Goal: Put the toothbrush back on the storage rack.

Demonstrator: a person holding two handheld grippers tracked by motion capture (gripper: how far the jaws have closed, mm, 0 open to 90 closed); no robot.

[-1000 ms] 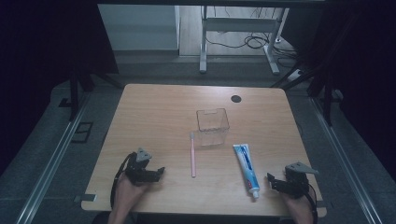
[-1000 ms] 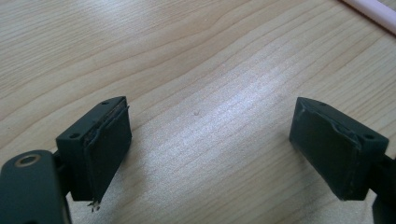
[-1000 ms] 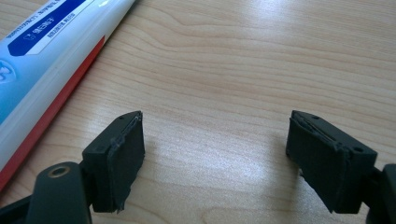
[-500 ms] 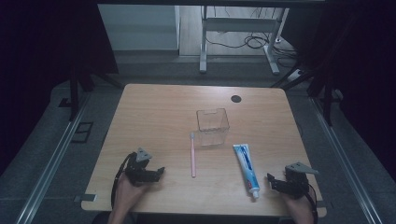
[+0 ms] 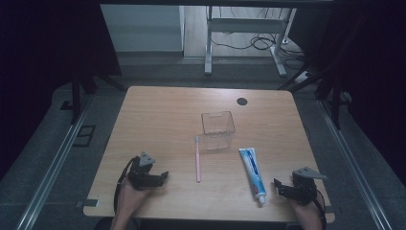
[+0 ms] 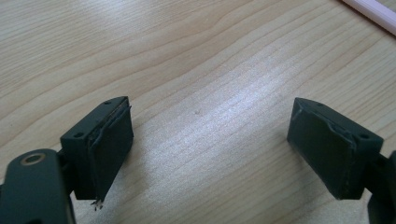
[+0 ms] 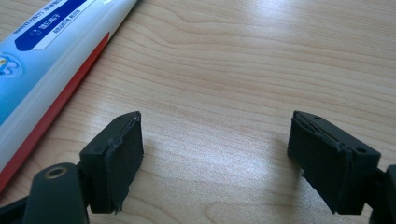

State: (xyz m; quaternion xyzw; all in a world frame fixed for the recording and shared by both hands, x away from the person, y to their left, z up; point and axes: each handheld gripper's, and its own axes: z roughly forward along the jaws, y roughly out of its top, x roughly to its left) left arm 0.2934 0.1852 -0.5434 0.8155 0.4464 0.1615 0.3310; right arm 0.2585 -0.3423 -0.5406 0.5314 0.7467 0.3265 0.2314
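Observation:
A clear plastic cup (image 5: 218, 130) stands near the middle of the wooden table (image 5: 167, 115). A pink toothbrush (image 5: 197, 159) lies just left of it, pointing front to back; its tip (image 6: 373, 11) crosses the top right corner of the left gripper view. A blue and white toothpaste tube (image 5: 253, 174) lies right of the cup, and fills the left side of the right gripper view (image 7: 42, 60). My left gripper (image 5: 163, 177) rests open at the front left, nothing between its jaws (image 6: 208, 140). My right gripper (image 5: 277, 188) rests open at the front right beside the tube's cap (image 7: 215, 154).
A small black disc (image 5: 242, 101) sits at the table's back right. Dark curtains stand at both sides. A desk frame and cables (image 5: 249, 38) lie on the floor beyond the far edge.

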